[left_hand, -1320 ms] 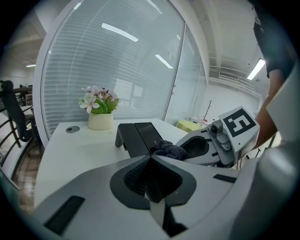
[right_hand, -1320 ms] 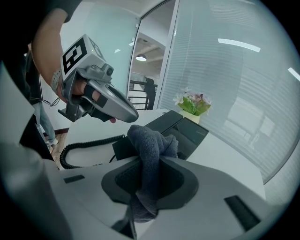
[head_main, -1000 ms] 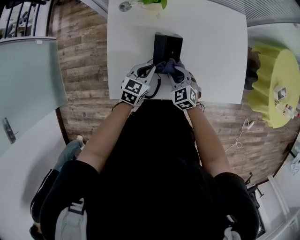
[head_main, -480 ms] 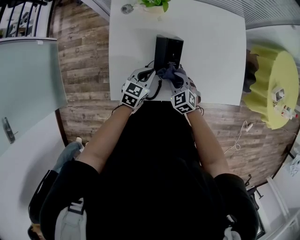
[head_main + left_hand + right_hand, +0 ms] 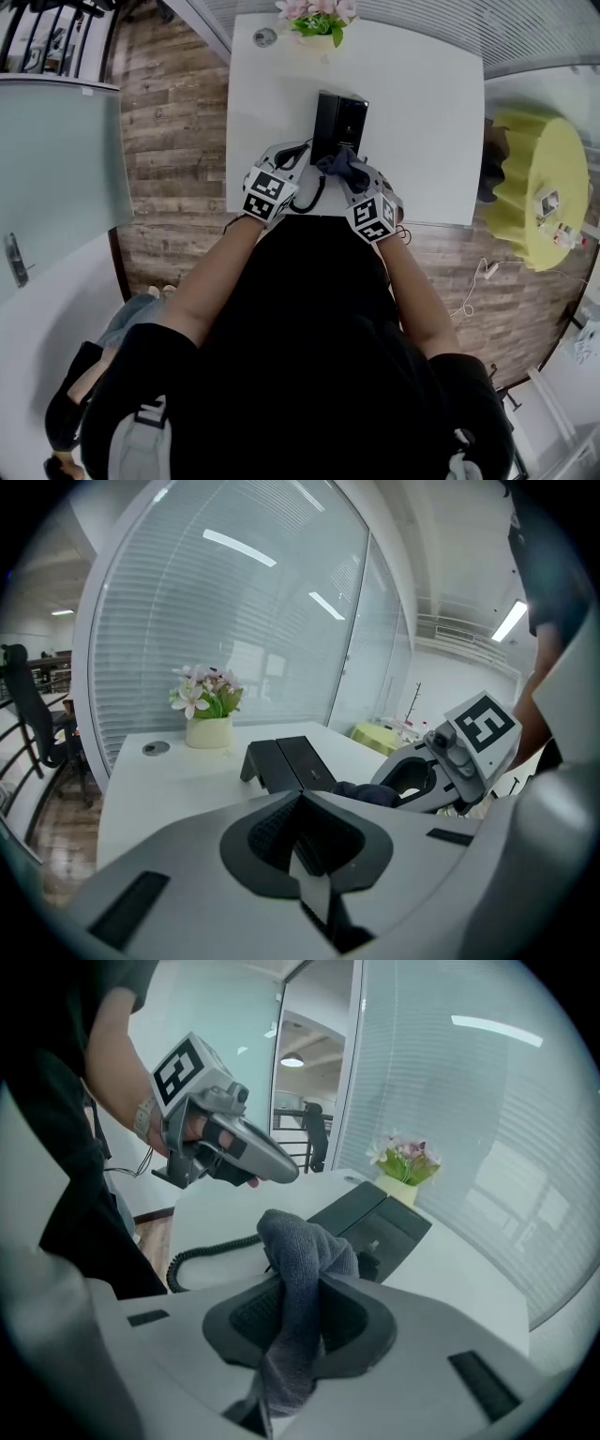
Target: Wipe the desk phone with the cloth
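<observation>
Grey terry cloth [image 5: 302,1251] stands bunched between the right tongs [image 5: 292,1335], which are clenched on it; its lower end runs down between the pads and I lose it there. The black desk phone [image 5: 339,117] lies lengthwise near the middle of the white tabletop [image 5: 422,112], close to its near edge; from the head view the cloth covers the phone's near end, so I cannot see that part. I also cannot tell whether the cloth presses on the phone or only hangs just above it. In the right gripper view the phone shows as two dark panels side by side, the near corner behind the cloth; no keys or handset can be made out. A black coiled cord [image 5: 202,1255] curls on the tabletop to the left of the cloth; its near end is cut off behind the tongs' body. The left tongs [image 5: 302,832] are closed together with nothing between them, held just beside the phone's near left corner; their tips are too small to judge from the head view. A pot of pink flowers [image 5: 208,731] stands at the far edge; my own body hides the tabletop's near rim.
</observation>
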A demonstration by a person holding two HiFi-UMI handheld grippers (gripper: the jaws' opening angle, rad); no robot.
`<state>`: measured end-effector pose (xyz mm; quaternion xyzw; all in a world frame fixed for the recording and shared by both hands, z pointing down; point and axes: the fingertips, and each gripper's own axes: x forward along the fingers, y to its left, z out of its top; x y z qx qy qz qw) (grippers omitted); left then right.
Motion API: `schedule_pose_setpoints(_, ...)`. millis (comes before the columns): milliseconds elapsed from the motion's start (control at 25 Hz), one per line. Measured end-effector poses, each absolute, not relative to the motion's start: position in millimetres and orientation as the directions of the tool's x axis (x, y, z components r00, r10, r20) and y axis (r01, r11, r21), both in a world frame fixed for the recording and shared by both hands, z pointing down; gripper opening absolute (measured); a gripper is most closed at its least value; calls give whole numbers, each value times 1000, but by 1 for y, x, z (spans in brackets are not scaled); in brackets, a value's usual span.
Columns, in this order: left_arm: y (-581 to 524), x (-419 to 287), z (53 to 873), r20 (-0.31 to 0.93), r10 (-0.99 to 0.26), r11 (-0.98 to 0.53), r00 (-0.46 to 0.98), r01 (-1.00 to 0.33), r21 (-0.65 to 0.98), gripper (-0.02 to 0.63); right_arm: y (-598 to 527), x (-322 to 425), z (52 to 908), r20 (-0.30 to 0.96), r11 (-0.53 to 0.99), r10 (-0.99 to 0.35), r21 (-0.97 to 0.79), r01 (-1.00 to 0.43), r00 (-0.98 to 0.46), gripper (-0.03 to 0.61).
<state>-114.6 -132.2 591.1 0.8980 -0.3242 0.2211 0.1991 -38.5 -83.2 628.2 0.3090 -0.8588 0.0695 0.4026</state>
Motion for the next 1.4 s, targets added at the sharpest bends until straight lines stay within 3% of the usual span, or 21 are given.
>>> schedule_pose_setpoints(440, -205, -133, 547, 446, -595, -680, 669, -715, 166, 11, -194, -67, 539, 573, 729, -633, 216, -650, -520, 91)
schedule_pose_setpoints(1400, -239, -136, 565, 463, -620, -636, 633, -751, 176, 11, -236, -75, 592, 618, 740, -630, 294, -605, -470, 91)
